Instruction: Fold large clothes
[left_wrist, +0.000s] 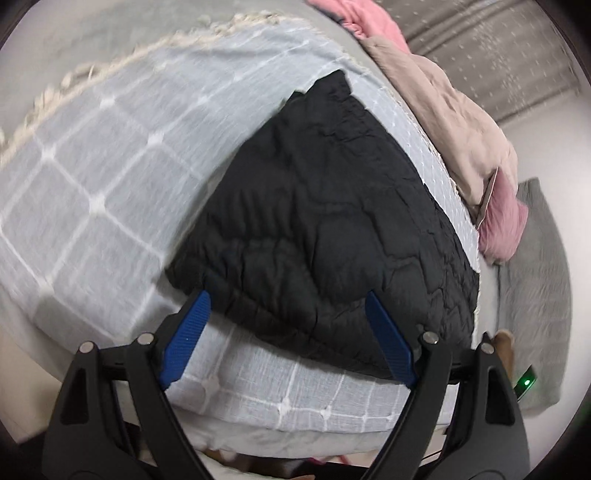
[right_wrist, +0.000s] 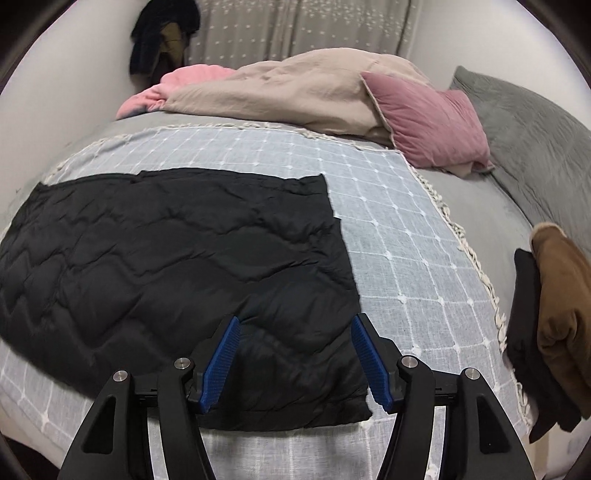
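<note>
**Both tools poised over the black quilted jacket**

While the black quilted jacket (right_wrist: 177, 266) lies flat on the checked throw (right_wrist: 399, 236), filling the left and centre of the right view, the next fold likely wants both near corners pinched together and lifted evenly. Left tool (left_wrist: 287, 334) and right tool (right_wrist: 293, 360) hang wide apart, released, holding nothing, just above the jacket's near hem.

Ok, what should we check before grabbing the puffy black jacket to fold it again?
1. Left gripper open: ok.
2. Right gripper open: ok.
3. Black quilted jacket lying flat on the grey checked blanket: ok.
4. Nothing lying on the jacket: ok.
5. Jacket's near edge between the right gripper's fingers: ok.
6. Sleeves tucked inside: cannot tell.
</note>
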